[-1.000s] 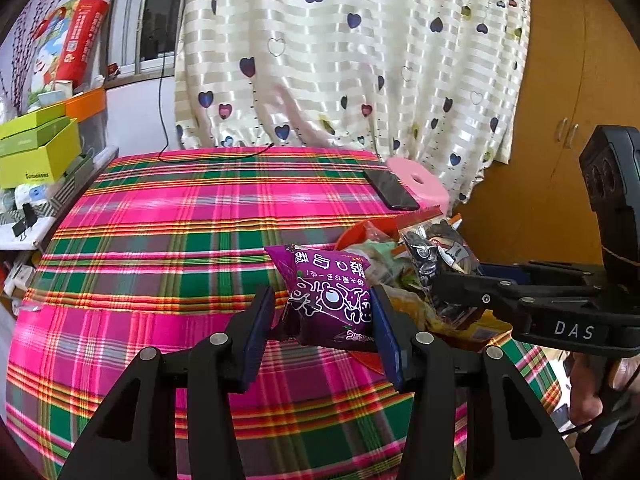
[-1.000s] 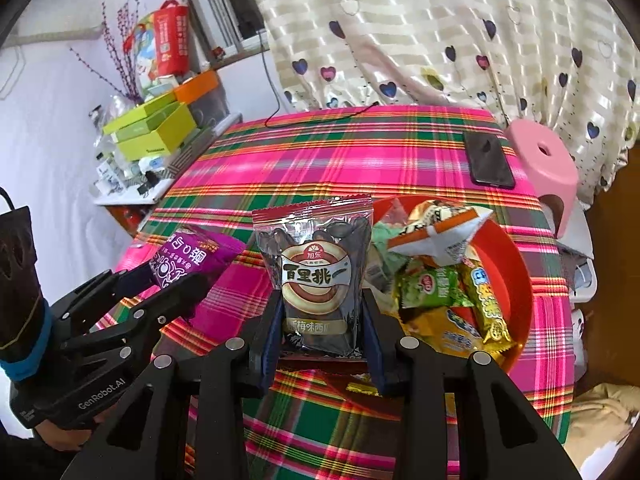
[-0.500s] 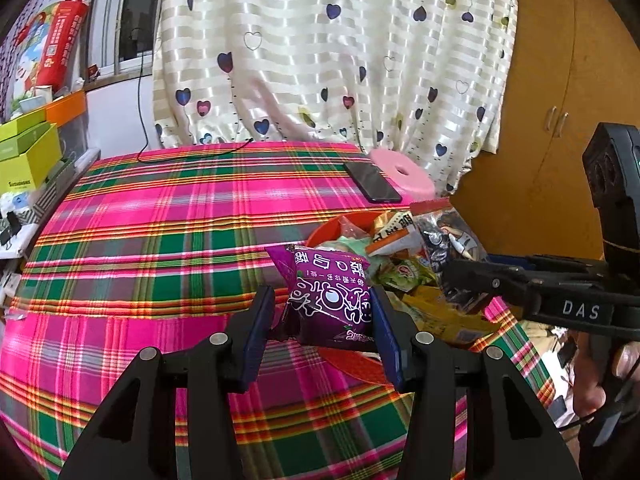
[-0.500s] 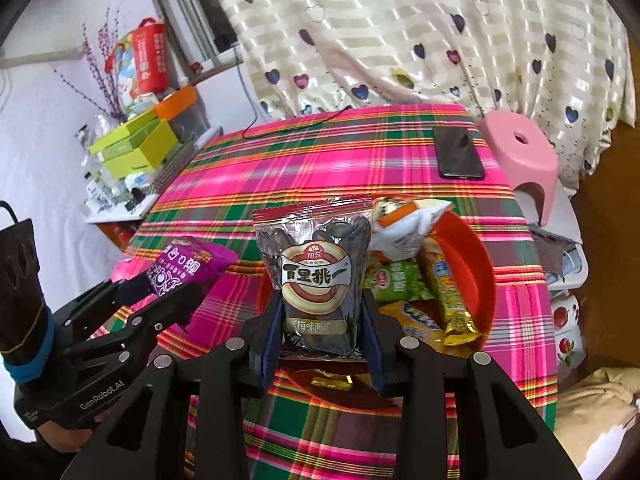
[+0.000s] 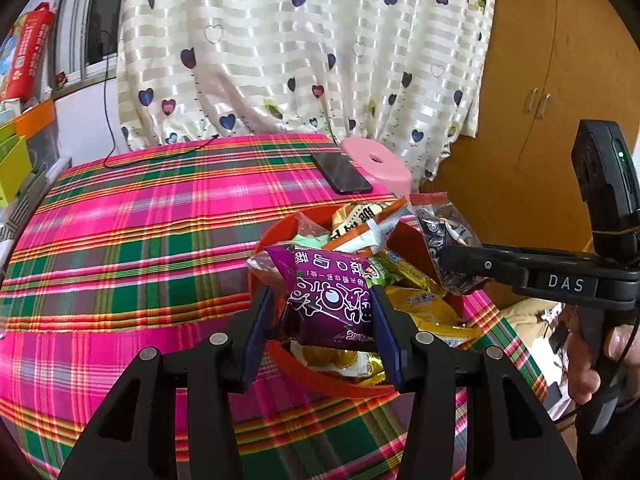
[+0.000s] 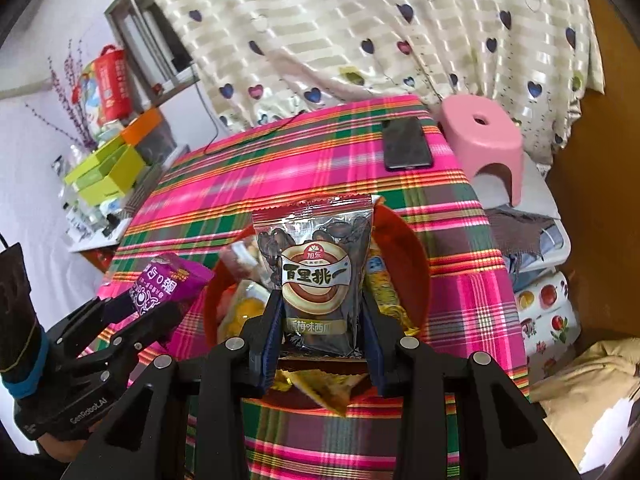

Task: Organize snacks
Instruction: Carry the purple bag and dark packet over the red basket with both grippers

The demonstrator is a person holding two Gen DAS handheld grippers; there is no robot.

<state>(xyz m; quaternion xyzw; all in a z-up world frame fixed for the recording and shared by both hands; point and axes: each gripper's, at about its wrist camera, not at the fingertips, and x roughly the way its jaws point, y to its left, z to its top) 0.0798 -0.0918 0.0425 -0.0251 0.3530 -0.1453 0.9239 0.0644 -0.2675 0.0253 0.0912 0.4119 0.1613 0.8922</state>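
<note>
Plaid tablecloth (image 5: 120, 240), purple packet (image 5: 332, 304) (glossy) — clamped, perhaps creased.

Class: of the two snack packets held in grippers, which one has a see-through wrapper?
The dark seed packet in the right gripper; its contents show through. The purple packet in the left gripper is opaque.

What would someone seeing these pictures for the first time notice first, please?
Most striking is the bright pink-and-green plaid tablecloth, with a red bowl heaped with snack packets near its front edge. Each gripper holds a packet above that bowl: the left gripper grips a purple snack packet, the right gripper a dark packet of seeds. Behind, a heart-patterned curtain hangs, with a black phone on the table's far side.
</note>
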